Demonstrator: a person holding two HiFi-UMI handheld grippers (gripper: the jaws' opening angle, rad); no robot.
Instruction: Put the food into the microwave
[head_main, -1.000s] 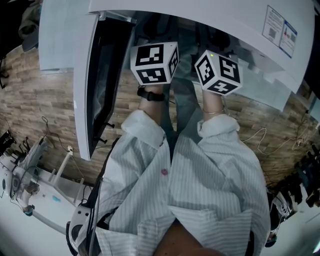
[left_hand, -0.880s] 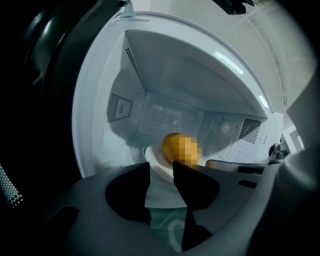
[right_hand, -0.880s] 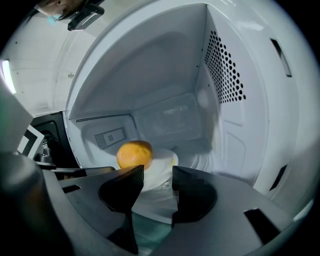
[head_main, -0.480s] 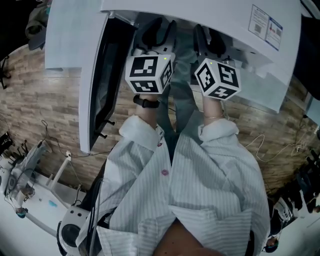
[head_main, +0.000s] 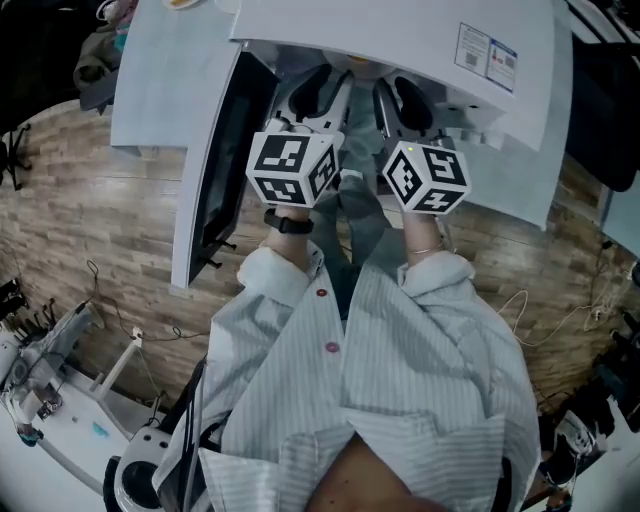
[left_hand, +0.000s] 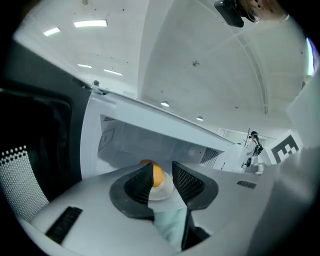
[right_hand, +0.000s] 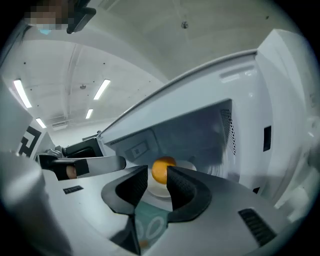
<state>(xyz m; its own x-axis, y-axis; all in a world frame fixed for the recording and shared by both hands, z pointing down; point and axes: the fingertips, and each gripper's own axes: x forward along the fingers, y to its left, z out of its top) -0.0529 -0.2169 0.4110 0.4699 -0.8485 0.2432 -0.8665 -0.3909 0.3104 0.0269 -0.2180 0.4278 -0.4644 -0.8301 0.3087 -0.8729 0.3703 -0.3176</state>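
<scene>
- My left gripper (left_hand: 162, 171) has its jaws spread with nothing pinched between them. They have just been closing a little.
- My right gripper (right_hand: 158, 176) is also parted and holds nothing. Its jaws have just been closing too.
- In the head view the two grippers sit side by side, each with its marker cube facing up at me. Both noses reach under the front edge of the microwave (head_main: 400, 35).
- Straight ahead of both jaw gaps, past the tips and touched by neither gripper, the orange (right_hand: 162, 170) rests on a white plate (right_hand: 159, 190).
- The plate and the orange are inside the microwave's cavity, on its floor.
- The cavity's side wall, with its vent holes, rises ahead and to the right of the right gripper.
- The microwave door (head_main: 208, 170) hangs open on the outer side of the left gripper, with its dark window turned inward.
- Behind the grippers are my striped sleeves (head_main: 420, 340), with a dark watch (head_main: 289, 222) on the left wrist.
</scene>
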